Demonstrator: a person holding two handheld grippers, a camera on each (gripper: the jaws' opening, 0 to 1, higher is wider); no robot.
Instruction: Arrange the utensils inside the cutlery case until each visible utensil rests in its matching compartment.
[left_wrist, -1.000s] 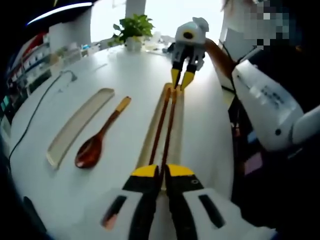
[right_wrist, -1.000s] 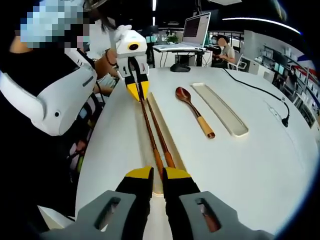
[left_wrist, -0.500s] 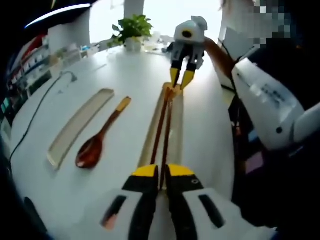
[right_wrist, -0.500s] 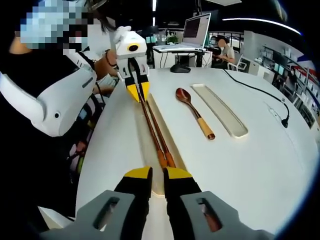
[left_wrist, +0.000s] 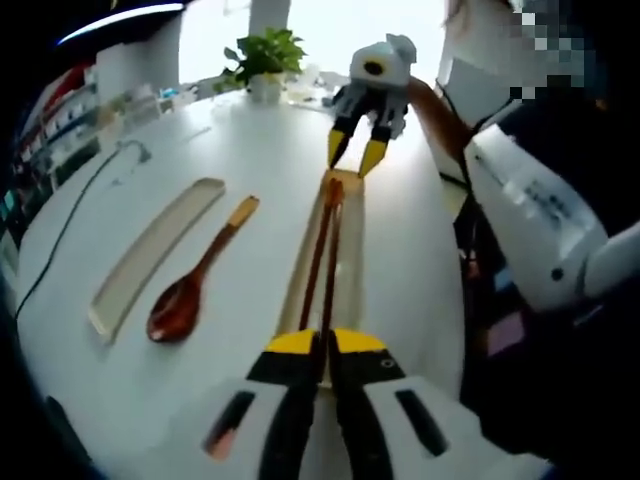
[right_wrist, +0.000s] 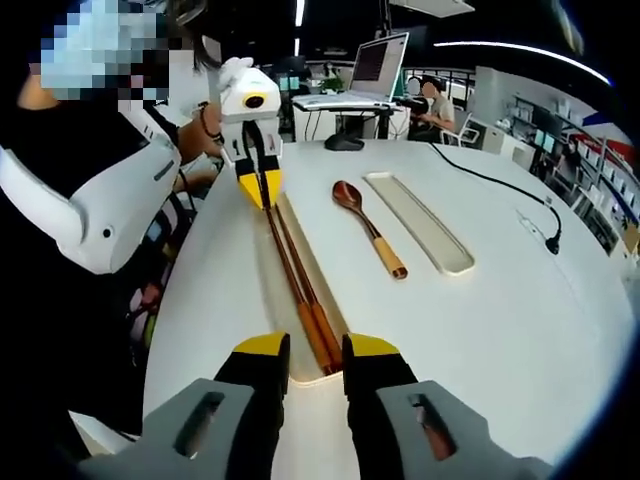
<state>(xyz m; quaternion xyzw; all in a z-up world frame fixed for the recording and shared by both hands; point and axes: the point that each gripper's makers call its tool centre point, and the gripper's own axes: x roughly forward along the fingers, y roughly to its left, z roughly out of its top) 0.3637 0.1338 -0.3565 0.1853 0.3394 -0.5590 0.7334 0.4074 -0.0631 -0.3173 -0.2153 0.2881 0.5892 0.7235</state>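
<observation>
A pair of brown chopsticks (left_wrist: 322, 250) (right_wrist: 295, 270) lies lengthwise in a long pale tray (left_wrist: 352, 262) (right_wrist: 268, 292). My left gripper (left_wrist: 323, 343) is shut on one end of them; in the right gripper view it (right_wrist: 258, 188) sits at the tray's far end. My right gripper (right_wrist: 317, 345) stands open just behind the other ends, touching nothing; in the left gripper view its (left_wrist: 353, 155) jaws are spread above the sticks. A brown wooden spoon (left_wrist: 190, 290) (right_wrist: 365, 215) rests on the table between this tray and a second, empty pale tray (left_wrist: 150, 255) (right_wrist: 420, 220).
The white table (left_wrist: 250, 160) drops off close beside the chopstick tray, where a person in white and black (left_wrist: 540, 200) (right_wrist: 90, 200) stands. A black cable (left_wrist: 70, 230) (right_wrist: 500, 185) crosses the far side. A potted plant (left_wrist: 265, 55) and a laptop (right_wrist: 380, 65) stand at opposite ends.
My right gripper has opened and let go of the chopsticks' ends, which now rest in the tray. The left gripper stays shut on the other ends.
</observation>
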